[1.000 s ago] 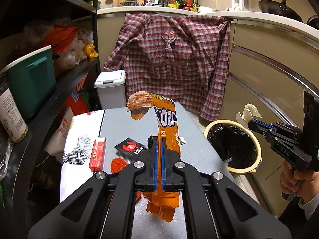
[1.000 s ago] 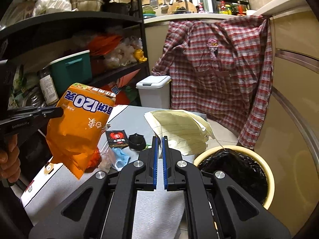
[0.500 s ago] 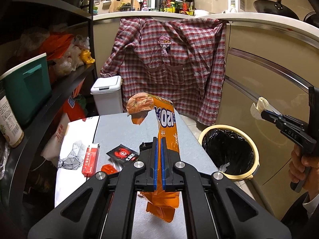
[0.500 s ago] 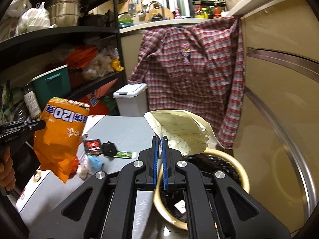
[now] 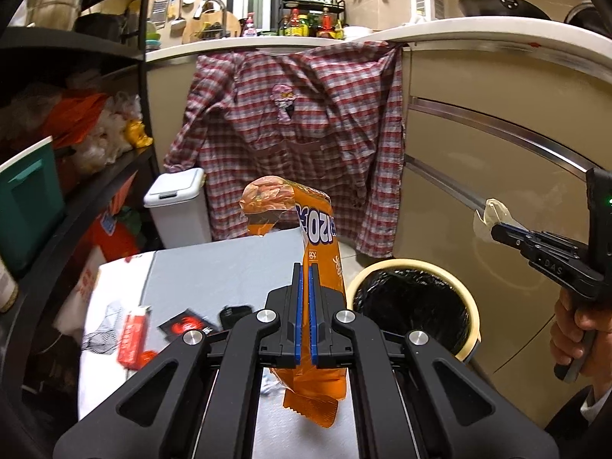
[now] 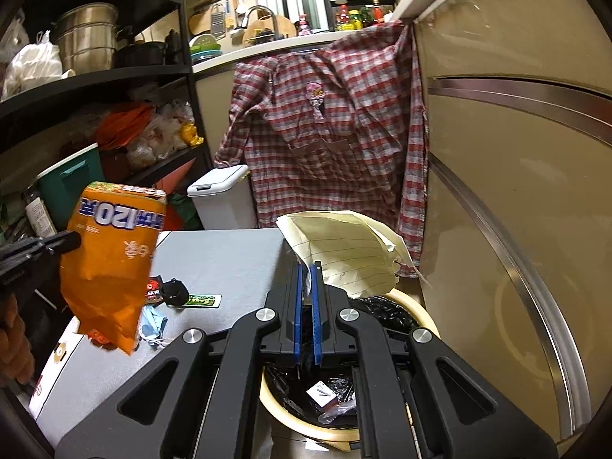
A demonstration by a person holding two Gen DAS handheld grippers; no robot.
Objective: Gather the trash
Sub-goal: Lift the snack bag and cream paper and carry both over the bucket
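- The left gripper (image 5: 305, 267) has its blue-padded fingers (image 5: 298, 306) pressed together on an orange snack bag (image 5: 319, 264), held up left of the bin (image 5: 415, 306).
- The right gripper (image 6: 306, 267) is clamped on a sheet of lined yellow paper (image 6: 344, 252), held directly above the bin.
- A bare hand (image 5: 573, 329) grips the right gripper's handle, right of the bin.

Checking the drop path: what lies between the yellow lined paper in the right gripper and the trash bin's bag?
Nothing. In the right wrist view, the lined paper hangs in open air over the black-lined trash bin; only the right gripper itself crosses that gap.
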